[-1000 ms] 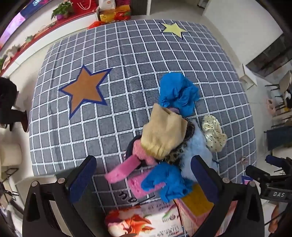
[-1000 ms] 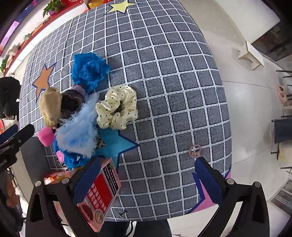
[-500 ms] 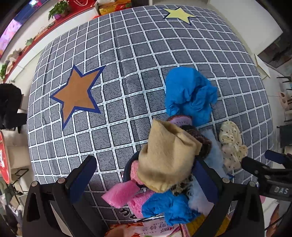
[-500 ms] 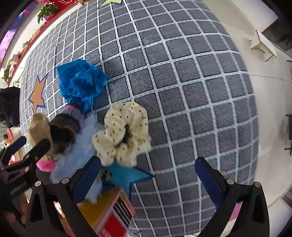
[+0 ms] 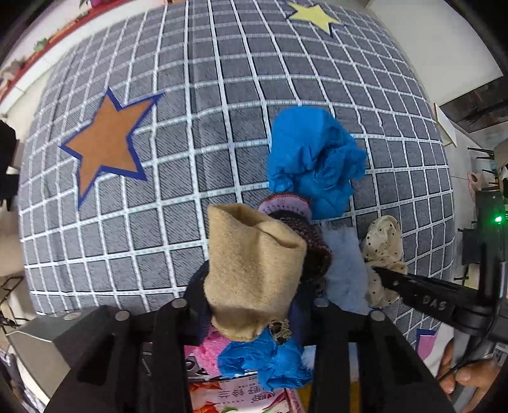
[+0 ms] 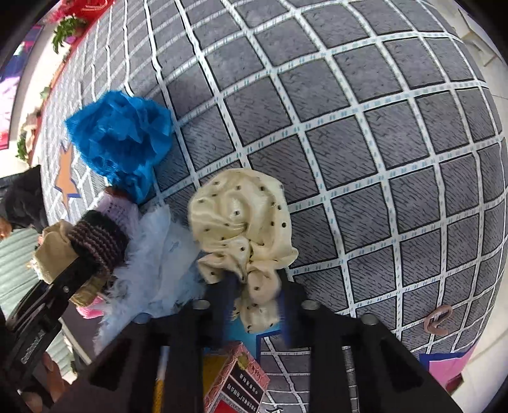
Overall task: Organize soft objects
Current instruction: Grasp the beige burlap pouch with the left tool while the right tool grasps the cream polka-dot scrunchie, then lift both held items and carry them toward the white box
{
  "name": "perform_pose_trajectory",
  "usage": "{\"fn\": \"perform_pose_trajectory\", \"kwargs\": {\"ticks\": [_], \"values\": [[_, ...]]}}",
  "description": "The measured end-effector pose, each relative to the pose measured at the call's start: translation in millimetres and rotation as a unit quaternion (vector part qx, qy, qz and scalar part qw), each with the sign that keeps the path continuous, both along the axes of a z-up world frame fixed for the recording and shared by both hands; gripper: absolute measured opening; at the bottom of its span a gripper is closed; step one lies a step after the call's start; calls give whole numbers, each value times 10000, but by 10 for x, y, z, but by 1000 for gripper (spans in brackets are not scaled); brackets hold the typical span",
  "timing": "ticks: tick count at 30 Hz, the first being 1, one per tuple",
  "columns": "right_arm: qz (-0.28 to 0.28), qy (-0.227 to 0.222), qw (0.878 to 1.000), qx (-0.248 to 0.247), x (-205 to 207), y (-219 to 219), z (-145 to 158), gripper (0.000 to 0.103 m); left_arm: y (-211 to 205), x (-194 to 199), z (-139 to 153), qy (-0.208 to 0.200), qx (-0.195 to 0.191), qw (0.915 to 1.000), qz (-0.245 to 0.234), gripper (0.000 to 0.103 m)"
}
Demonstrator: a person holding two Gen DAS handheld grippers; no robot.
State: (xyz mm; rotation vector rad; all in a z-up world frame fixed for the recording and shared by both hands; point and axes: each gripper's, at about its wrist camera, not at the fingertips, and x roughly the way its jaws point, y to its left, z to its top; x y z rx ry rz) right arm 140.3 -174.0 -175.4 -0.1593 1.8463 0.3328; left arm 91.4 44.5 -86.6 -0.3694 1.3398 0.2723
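Observation:
My left gripper is shut on a tan fuzzy sock that stands up between its fingers, at the near edge of a heap of soft things. My right gripper is shut on a cream dotted scrunchie, which also shows in the left wrist view. Between them lie a pale blue fluffy piece, a striped purple knit cuff and a crumpled blue cloth. Pink and blue soft pieces sit under the sock.
All lie on a grey checked cover with an orange star and a yellow star. A printed box stands at the near edge. A small pink hair tie lies at the right.
Both grippers moved down and in on the heap and closed: the left on the tan sock, the right on the dotted scrunchie.

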Motion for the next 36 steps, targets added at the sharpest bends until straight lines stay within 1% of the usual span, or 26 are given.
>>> {"fn": "perform_pose_trajectory", "kwargs": {"ticks": [3, 4, 6, 7, 8, 10, 11, 12, 13, 14, 15, 17, 19, 23, 26, 27, 30, 32, 34, 36], "values": [[6, -149, 9998, 150, 20, -49, 138, 22, 91, -70, -22, -88, -99, 9999, 55, 35], [-24, -196, 9995, 242, 27, -66, 197, 21, 148, -86, -16, -158, -67, 9998, 84, 35], [-71, -241, 9991, 345, 52, -85, 284, 20, 142, -71, 13, -170, -308, 9993, 123, 35], [-87, -277, 9988, 406, 49, -101, 336, 20, 157, -61, 42, -222, -264, 9993, 134, 35], [-88, -297, 9986, 437, 40, -118, 375, 20, 35, -50, 71, -209, -327, 9991, 147, 35], [-88, -293, 9985, 462, 86, -120, 440, 20, 61, -79, 132, -296, -255, 9991, 139, 35], [-115, -301, 9984, 472, 80, -150, 448, 20, 27, -77, 171, -302, -316, 9989, 149, 35], [-144, -308, 9982, 488, 127, -185, 459, 20, -101, -270, 224, -336, -423, 9984, 158, 35], [-177, -318, 9980, 514, 131, -204, 493, 20, -180, -343, 252, -331, -440, 9984, 160, 35], [-203, -323, 9977, 568, 121, -316, 581, 20, -241, -385, 295, -334, -460, 9983, 146, 35], [-204, -322, 9974, 607, 120, -375, 628, 20, -399, -524, 364, -330, -536, 9979, 130, 35], [-141, -363, 9972, 632, 100, -435, 688, 20, -512, -653, 461, -358, -555, 9978, 108, 35], [-44, -469, 9968, 638, 86, -510, 796, 20, -644, -741, 466, -318, -523, 9981, 44, 35], [136, -664, 9956, 653, 26, -585, 996, 20, -898, -764, 624, -339, -453, 9981, -233, 35], [286, -854, 9937, 672, -30, -621, 1143, 20, -1180, -728, 799, -415, -382, 9965, -612, 35], [335, -907, 9930, 676, -49, -626, 1180, 20, -1242, -719, 847, -381, -396, 9959, -712, 35], [465, -1032, 9912, 684, -93, -661, 1282, 20, -1519, -696, 975, -448, -408, 9925, -1057, 35], [550, -1087, 9903, 671, -117, -723, 1351, 20, -1720, -682, 1035, -547, -288, 9902, -1251, 35], [625, -1099, 9898, 654, -148, -787, 1395, 20, -1934, -724, 1095, -586, -260, 9872, -1461, 35], [677, -1095, 9895, 650, -170, -850, 1426, 20, -2115, -722, 1126, -613, -191, 9857, -1560, 35]]}}
